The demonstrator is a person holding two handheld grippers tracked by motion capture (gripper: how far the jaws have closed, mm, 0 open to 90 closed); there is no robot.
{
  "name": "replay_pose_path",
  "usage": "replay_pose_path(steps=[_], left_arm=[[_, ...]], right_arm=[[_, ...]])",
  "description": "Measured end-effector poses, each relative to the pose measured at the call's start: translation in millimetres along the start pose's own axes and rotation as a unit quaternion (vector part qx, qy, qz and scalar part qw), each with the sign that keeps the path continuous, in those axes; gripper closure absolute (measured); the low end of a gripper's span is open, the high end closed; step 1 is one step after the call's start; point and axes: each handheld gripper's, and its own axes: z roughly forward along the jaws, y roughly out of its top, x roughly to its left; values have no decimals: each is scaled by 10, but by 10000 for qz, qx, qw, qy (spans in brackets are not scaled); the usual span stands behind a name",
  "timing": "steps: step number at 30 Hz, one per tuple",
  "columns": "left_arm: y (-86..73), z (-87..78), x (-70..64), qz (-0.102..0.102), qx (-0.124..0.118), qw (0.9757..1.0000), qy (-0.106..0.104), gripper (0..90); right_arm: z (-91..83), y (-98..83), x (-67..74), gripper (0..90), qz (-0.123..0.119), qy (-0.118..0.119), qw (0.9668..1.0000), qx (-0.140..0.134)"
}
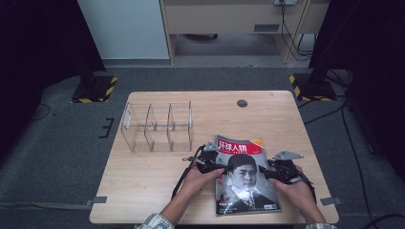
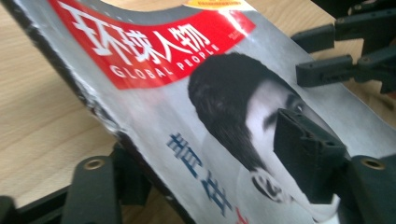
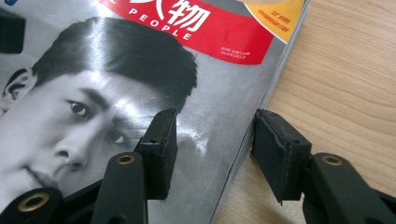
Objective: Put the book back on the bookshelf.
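Note:
A magazine with a red title band and a black-and-white portrait lies on the front right of the wooden table. My left gripper is at its left spine edge and my right gripper at its right edge. In the left gripper view the magazine is tilted up between the open jaws of the left gripper, one pad on the cover, the other under the spine. My right gripper is open astride the magazine's page edge.
A clear acrylic organiser with three compartments stands at the back left of the table. A round grommet hole sits near the far edge. The person's hands reach in from the front edge.

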Motion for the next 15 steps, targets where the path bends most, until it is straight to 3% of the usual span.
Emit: replay_pose_path(steps=[8, 10, 15], left_arm=[[95, -79, 48, 47, 90, 9999, 30, 549], [126, -96, 51, 26, 26, 10000, -65, 573], [216, -106, 43, 113, 101, 9999, -13, 608]], right_arm=[[18, 6, 38, 498, 91, 19, 10000, -6], [16, 8, 32, 498, 108, 50, 9999, 15], [22, 10, 28, 498, 119, 70, 9999, 14]])
